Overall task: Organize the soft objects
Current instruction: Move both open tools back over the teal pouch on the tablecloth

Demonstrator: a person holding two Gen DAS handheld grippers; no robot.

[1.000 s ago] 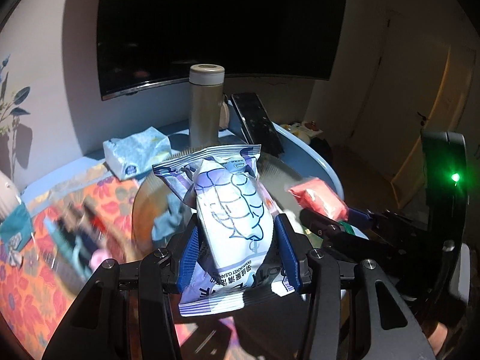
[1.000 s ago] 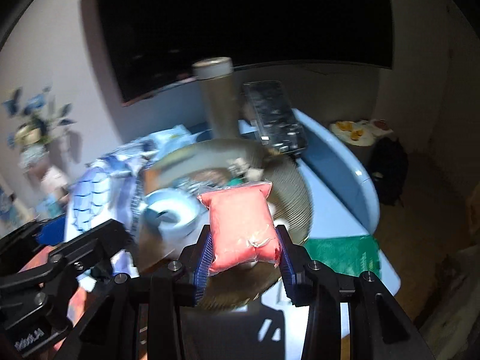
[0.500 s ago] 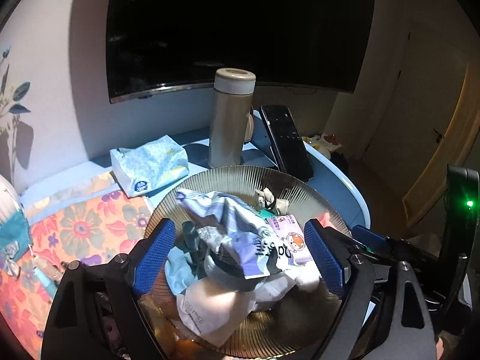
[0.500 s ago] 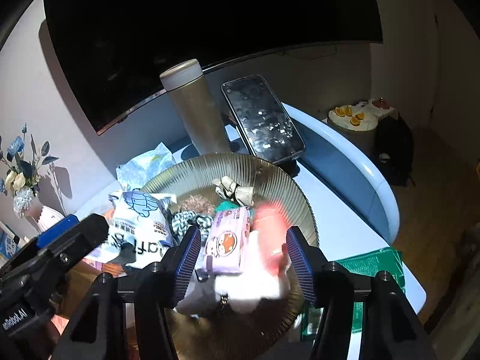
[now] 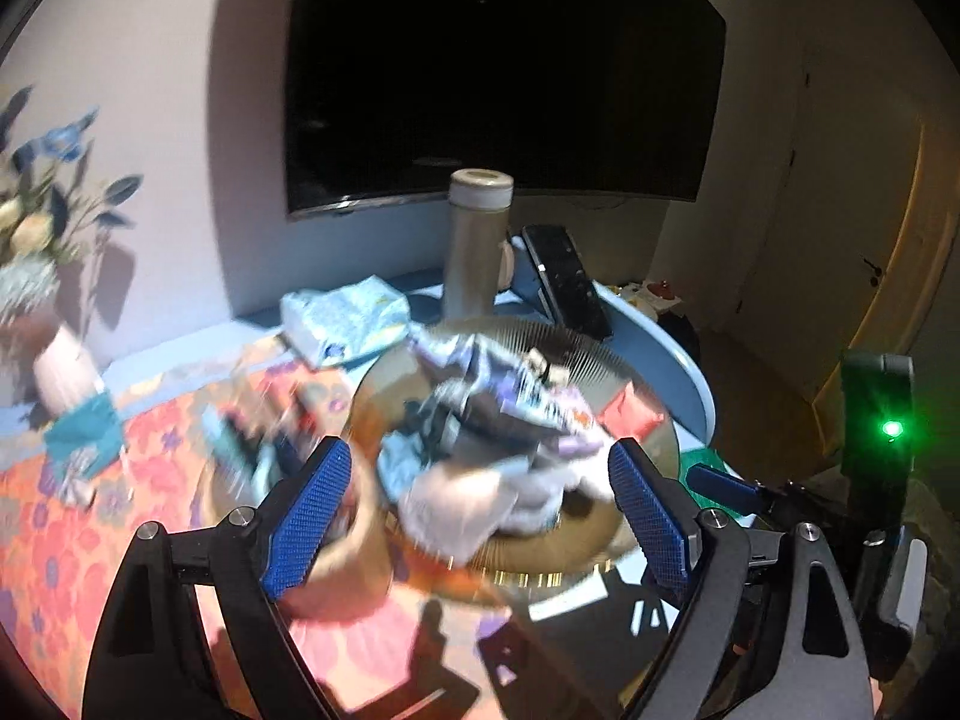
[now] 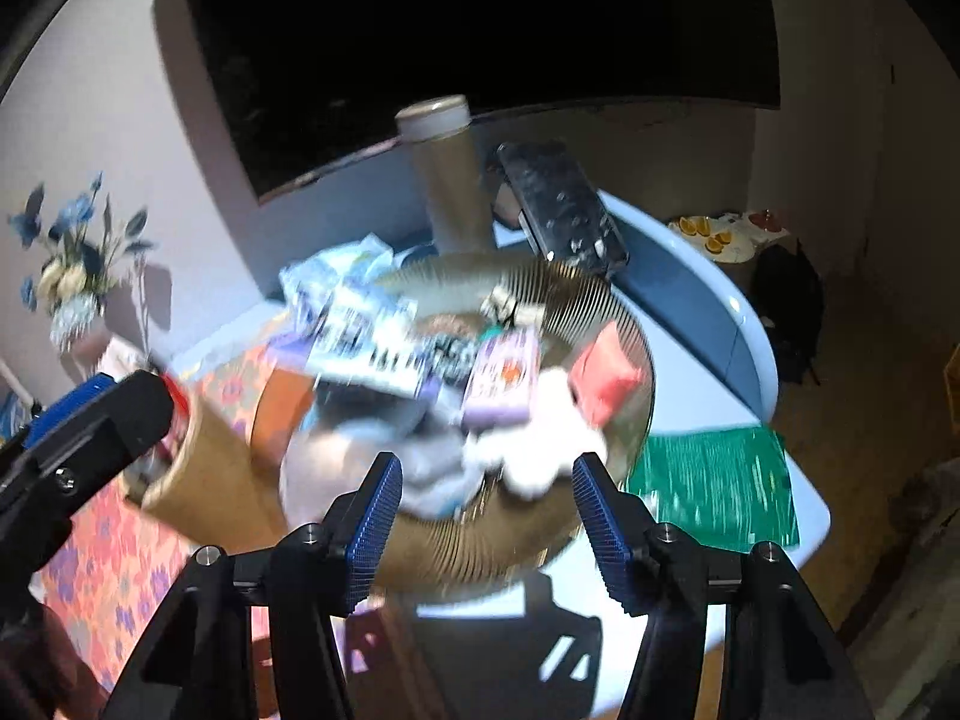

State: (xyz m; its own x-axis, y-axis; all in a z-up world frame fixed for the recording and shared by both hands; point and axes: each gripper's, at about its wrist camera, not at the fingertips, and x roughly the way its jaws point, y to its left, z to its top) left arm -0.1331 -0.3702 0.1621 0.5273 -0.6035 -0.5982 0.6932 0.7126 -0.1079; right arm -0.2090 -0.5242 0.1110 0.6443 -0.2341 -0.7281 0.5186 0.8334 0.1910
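Note:
A ribbed golden plate holds a heap of soft things. On the heap lie a blue-and-white wipes pack, a small purple pack, a red pouch at the right rim, and a white cloth at the front. My left gripper is open, short of the plate, with nothing between its pads. My right gripper is also open and holds nothing, just before the plate's near rim. Both views are blurred.
Behind the plate stand a tan flask and a propped phone, with a tissue pack to the left. A tan tube stands left of the plate on the floral cloth. A green mat lies at the right, and a flower vase far left.
The left gripper opened and let go of the wipes pack; the right let go of the red pouch. Both packs now lie on the plate, and both grippers have drawn back.

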